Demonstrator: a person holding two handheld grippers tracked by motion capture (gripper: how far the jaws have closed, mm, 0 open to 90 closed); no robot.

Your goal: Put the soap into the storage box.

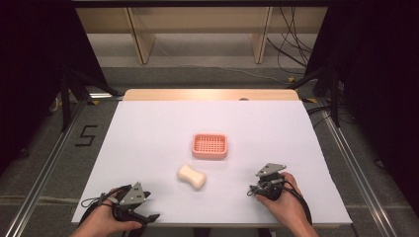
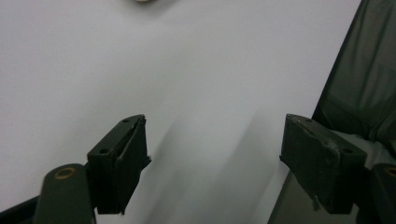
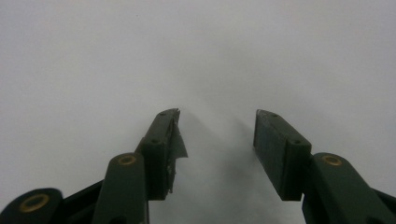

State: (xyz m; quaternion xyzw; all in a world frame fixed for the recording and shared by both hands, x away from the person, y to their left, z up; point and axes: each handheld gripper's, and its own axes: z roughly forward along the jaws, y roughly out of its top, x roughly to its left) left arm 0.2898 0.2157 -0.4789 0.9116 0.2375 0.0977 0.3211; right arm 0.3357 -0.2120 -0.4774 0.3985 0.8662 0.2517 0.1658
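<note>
A cream bar of soap (image 1: 191, 176) with a pinched waist lies near the middle of the white table (image 1: 148, 128). Just behind it sits a pink slotted soap dish (image 1: 209, 146), with nothing in it. My left gripper (image 1: 149, 207) rests at the table's front left corner, held by a hand, jaws wide apart over bare white surface (image 2: 215, 126). My right gripper (image 1: 252, 190) rests at the front right, also in a hand, jaws apart with nothing between them (image 3: 217, 114). A sliver of the soap (image 2: 145, 1) peeks in at the top edge of the left gripper view.
The table's front edge and dark floor (image 2: 359, 84) show beside the left gripper's right jaw. Metal rails (image 1: 44, 168) run along both sides of the table. Wooden shelving (image 1: 197, 29) and cables stand beyond the far edge.
</note>
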